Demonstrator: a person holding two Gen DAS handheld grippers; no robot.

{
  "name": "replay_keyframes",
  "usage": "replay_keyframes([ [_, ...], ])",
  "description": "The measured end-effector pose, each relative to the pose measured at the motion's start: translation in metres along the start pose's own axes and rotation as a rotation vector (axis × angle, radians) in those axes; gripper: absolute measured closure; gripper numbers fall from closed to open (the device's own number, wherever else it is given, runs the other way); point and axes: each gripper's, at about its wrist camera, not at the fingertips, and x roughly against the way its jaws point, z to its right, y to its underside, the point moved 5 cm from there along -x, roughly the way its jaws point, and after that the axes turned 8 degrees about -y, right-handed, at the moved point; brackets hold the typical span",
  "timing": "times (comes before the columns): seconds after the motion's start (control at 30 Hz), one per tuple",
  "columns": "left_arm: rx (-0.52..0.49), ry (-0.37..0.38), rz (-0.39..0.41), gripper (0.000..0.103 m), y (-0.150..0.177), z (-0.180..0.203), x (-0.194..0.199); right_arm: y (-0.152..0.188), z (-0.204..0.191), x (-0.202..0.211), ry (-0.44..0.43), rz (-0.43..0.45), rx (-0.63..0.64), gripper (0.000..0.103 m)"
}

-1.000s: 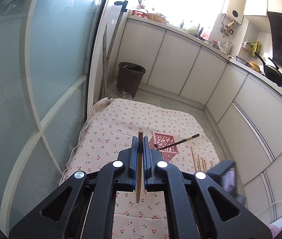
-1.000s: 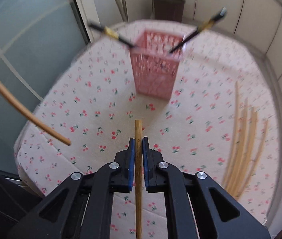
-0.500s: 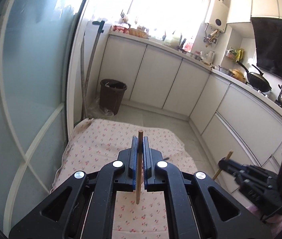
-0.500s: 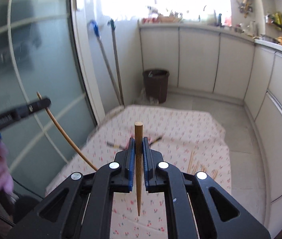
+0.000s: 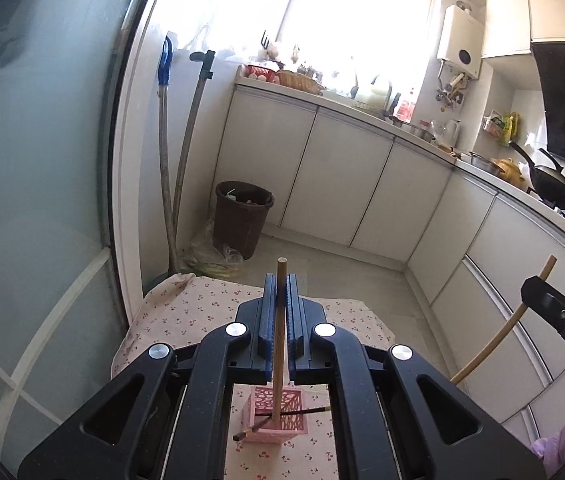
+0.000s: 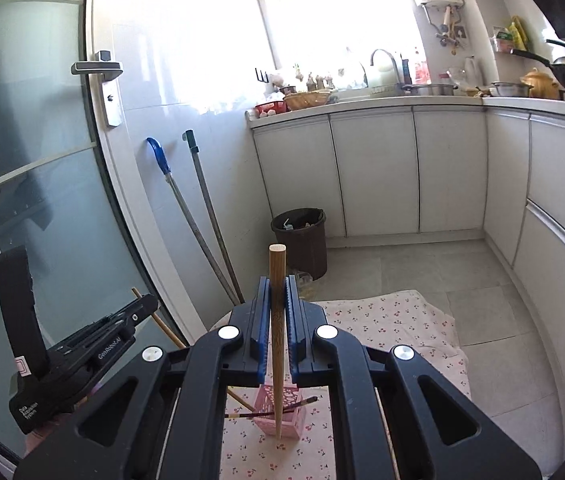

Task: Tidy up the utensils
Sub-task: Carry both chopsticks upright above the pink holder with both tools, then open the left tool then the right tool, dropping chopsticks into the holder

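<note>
In the left wrist view my left gripper (image 5: 281,292) is shut on a light wooden chopstick (image 5: 279,344) that stands upright between the blue pads. Below it, a pink slotted basket (image 5: 298,426) sits on the cherry-print cloth (image 5: 186,312) with a dark chopstick (image 5: 306,411) slanting out of it. My right gripper (image 6: 277,292) is shut on a second wooden chopstick (image 6: 277,352), whose tip hangs in front of the same basket (image 6: 296,420). Each gripper shows from the side in the other's view, the right gripper (image 5: 534,286) at the right edge and the left gripper (image 6: 147,305) at the left.
A frosted glass door (image 6: 42,200) runs along the left. Two mop handles (image 5: 178,168) lean in the corner beside a brown bin (image 5: 242,220). White kitchen cabinets (image 6: 402,176) line the back and right, with tiled floor (image 6: 422,264) before them.
Both grippers have risen and tipped upward, so the views swing from the table to the room. The pink basket now shows low beneath the jaws. Each gripper has kept its chopstick.
</note>
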Motion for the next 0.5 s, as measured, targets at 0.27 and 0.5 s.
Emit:
replay_keyframes([
  [0.27, 0.066, 0.009, -0.114, 0.091, 0.024, -0.016, -0.036, 0.018, 0.009, -0.033, 0.015, -0.007, -0.028, 0.095],
  [0.5, 0.16, 0.032, 0.018, 0.08, -0.01, -0.036, 0.018, 0.025, 0.001, -0.045, 0.049, -0.007, 0.005, 0.095],
])
